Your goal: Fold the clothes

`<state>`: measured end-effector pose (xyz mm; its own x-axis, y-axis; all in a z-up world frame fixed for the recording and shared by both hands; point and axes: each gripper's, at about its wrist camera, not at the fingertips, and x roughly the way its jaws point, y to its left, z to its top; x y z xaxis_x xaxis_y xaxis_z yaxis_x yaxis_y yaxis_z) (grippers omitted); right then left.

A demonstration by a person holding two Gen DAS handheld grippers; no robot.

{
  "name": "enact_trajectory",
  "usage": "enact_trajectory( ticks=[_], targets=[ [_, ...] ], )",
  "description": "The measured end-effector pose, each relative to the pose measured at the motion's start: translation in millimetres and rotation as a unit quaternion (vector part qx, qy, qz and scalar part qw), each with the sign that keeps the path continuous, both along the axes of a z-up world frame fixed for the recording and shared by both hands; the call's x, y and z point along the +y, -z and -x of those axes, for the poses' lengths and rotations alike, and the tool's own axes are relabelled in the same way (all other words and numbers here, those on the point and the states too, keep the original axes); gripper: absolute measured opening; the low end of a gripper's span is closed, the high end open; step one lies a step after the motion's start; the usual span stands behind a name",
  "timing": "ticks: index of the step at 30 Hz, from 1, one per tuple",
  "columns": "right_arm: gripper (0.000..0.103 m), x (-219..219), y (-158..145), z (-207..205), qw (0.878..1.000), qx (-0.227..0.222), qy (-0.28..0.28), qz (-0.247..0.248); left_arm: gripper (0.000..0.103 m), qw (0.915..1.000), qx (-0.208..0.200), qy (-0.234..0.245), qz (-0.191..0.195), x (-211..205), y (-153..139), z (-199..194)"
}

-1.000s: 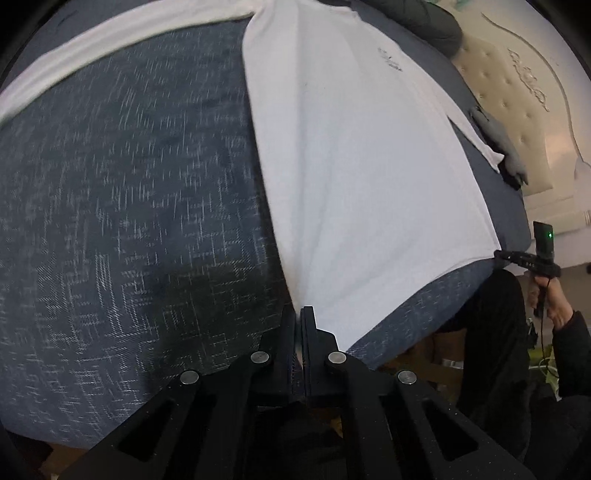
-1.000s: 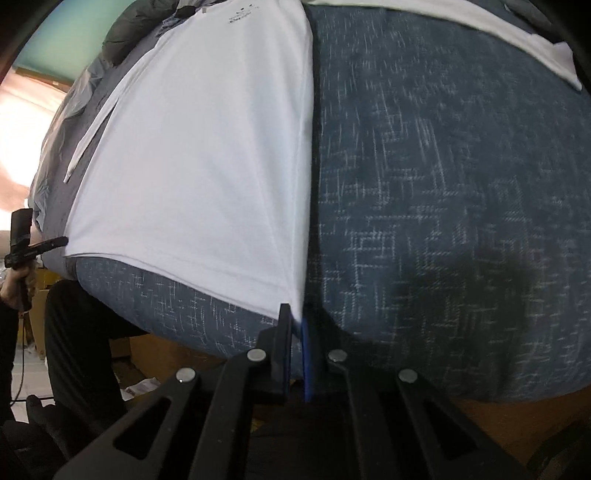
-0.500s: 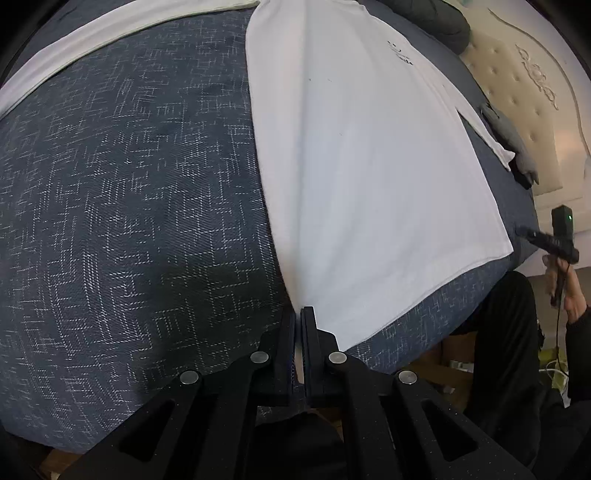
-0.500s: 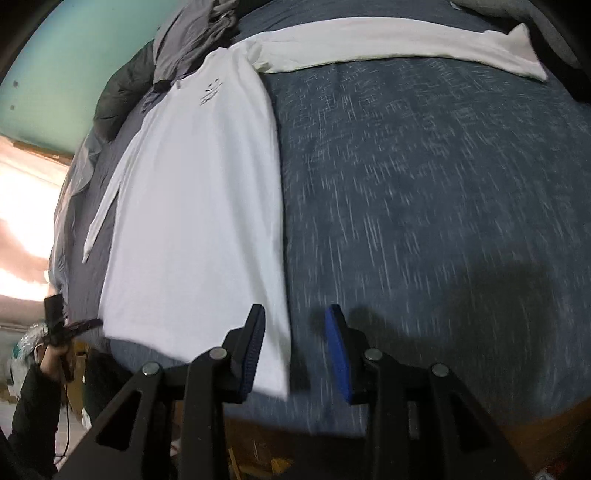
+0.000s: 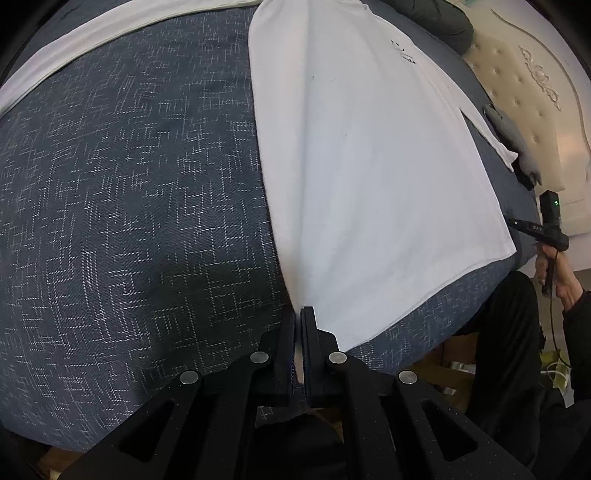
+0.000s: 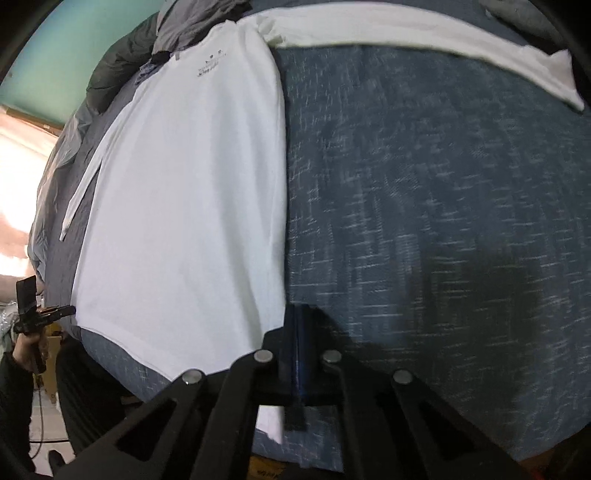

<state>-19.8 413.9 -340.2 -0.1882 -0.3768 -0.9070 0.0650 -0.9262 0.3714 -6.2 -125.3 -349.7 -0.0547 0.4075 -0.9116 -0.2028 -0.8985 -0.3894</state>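
White long-sleeve shirt (image 5: 369, 177) lies flat on the bed (image 5: 129, 203), which has a dark blue cover with a pale woven fleck. Body runs away from both cameras, chest print (image 5: 402, 55) at the far end, hem at the near bed edge.

Left gripper (image 5: 298, 325): jaws nearly together, pinched on the shirt's near hem corner. Cloth pulls into a taut crease from the tips up the side edge. In this view one sleeve (image 5: 92, 40) stretches out straight to the left across the top of the cover; the other sleeve (image 5: 487, 129) lies alongside the body on the right.

Right gripper (image 6: 299, 314): jaws just snapped closed after being wide apart, blue pads pressed together. Tips sit at the shirt's (image 6: 192, 206) other hem corner, right beside its side edge. A bit of white cloth shows under the fingers lower down, but the closed tips look clear of the edge. Can't confirm any cloth is clamped. View is motion-blurred.

Far end of the bed: dark jacket (image 6: 118, 70) and a grey garment (image 6: 199, 22) piled near the collar. Cream tufted headboard (image 5: 528, 92) on the right of the left view, teal wall (image 6: 74, 40) in the right view.

Each camera sees the other hand (image 5: 557, 273) holding its black grip at the frame edge, plus dark trousers (image 5: 509, 332) against the bed edge.
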Motion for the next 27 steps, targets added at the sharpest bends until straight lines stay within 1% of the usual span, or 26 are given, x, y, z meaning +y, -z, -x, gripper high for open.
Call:
enact_trajectory(
  ticks=[3, 4, 6, 7, 8, 9, 10, 11, 15, 16, 17, 19, 23, 27],
  targets=[
    [0.0, 7, -3, -1, 0.999, 0.003, 0.018, 0.028, 0.004, 1.0, -0.002, -0.001, -0.001, 2, 2, -1],
    [0.0, 7, -3, -4, 1.0, 0.007, 0.012, 0.022, 0.004, 1.0, -0.003, -0.002, -0.001, 3, 2, -1],
    [0.002, 1, 0, 0, 1.0, -0.002, 0.01, 0.02, 0.004, 1.0, -0.004, -0.001, 0.0, 6, 3, -2],
    [0.005, -2, 2, 2, 1.0, -0.006, 0.009, 0.019, 0.004, 1.0, -0.004, -0.001, 0.0, 7, 3, -2],
    [0.014, 12, 0, 9, 1.0, -0.007, 0.009, 0.013, 0.004, 1.0, -0.004, 0.0, 0.0, 8, 3, -2],
    [0.019, 10, 1, 11, 1.0, -0.007, 0.005, 0.011, 0.004, 1.0, -0.004, 0.0, 0.0, 10, 2, -3],
    [0.028, 8, 3, 13, 1.0, -0.009, 0.004, 0.011, 0.004, 1.0, -0.003, 0.0, 0.0, 11, 2, -4],
    [0.028, 6, 5, 14, 1.0, -0.011, 0.002, 0.012, 0.004, 1.0, -0.002, -0.001, 0.0, 11, 1, -4],
    [0.028, 0, 12, 17, 1.0, -0.015, -0.006, 0.008, 0.004, 1.0, 0.0, -0.002, -0.002, 14, -1, -7],
    [0.018, 0, 13, 18, 1.0, -0.016, -0.004, 0.007, 0.004, 1.0, 0.0, -0.003, -0.002, 15, -1, -7],
    [0.004, 2, 14, 18, 1.0, -0.016, -0.001, 0.011, 0.004, 1.0, 0.0, -0.002, -0.002, 16, -1, -8],
    [0.004, 5, 15, 18, 1.0, -0.014, 0.003, 0.023, 0.004, 1.0, -0.001, -0.001, 0.0, 19, 0, -9],
    [0.003, 17, 7, 14, 0.999, 0.003, 0.011, 0.03, 0.003, 1.0, -0.005, 0.001, 0.006, 22, 3, -12],
    [0.002, 25, -3, 14, 0.999, 0.024, 0.014, 0.027, 0.003, 1.0, -0.006, -0.005, 0.004, 23, 6, -16]
  ],
)
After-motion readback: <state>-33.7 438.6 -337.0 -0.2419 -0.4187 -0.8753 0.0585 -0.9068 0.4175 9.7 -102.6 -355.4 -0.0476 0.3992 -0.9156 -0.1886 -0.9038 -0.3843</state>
